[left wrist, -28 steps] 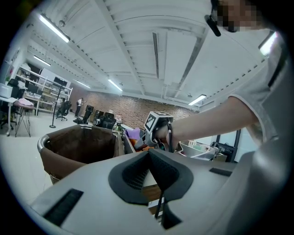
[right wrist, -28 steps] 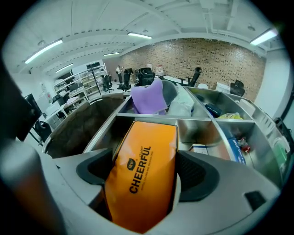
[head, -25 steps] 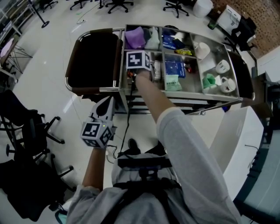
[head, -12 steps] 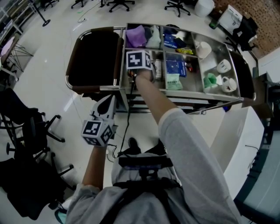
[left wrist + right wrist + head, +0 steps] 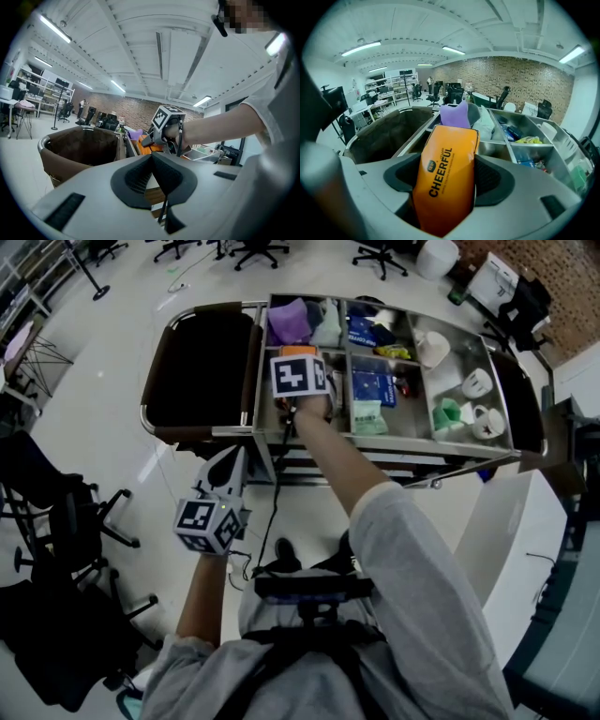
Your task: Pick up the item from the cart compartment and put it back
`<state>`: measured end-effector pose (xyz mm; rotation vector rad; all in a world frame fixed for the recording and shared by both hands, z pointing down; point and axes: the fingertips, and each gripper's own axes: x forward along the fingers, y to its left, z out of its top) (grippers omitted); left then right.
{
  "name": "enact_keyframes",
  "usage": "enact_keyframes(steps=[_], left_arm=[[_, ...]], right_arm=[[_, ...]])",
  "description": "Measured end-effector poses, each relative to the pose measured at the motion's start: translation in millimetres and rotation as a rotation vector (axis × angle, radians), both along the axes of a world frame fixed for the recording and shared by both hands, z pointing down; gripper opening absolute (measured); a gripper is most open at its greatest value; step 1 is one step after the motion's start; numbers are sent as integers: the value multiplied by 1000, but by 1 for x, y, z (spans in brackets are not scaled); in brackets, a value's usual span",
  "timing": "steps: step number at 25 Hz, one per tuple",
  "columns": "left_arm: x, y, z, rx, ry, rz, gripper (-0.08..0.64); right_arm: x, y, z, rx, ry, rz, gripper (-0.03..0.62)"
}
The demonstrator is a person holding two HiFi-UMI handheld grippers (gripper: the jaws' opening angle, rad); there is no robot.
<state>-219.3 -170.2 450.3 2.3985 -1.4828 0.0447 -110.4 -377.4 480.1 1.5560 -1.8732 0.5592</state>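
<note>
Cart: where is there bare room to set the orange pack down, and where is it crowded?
Free: the brown bag at the left end looks empty; bare metal floor shows beside the orange pack. Crowded: the compartments of blue packs and mugs.

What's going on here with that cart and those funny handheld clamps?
A person works with a gripper in each hand. The right gripper, whose jaws have just been closing, grips an orange packet above the cart and its compartments. The left gripper is shut and empty, held low in front of the cart.
</note>
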Motion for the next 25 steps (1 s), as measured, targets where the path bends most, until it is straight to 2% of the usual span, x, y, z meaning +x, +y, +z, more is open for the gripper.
enact_keyframes(steps=[6,12,18,22,25], left_arm=[[14,0,-5,13,-13,19,0],[28,-2,-9,21,-18,30,0],[38,-1,-15,28,-30,23,0],[46,-2,-20,35,-37,21,0],[52,-2,-22,38,-44,11,0]], right_arm=[[9,9,-22,56,-6,-41,350],[24,11,-53,159,-3,-92,350],[38,24,-75,195,-104,-143,350],[43,33,-107,305,-189,-231,351],[54,46,-124,352,-247,-287,350]])
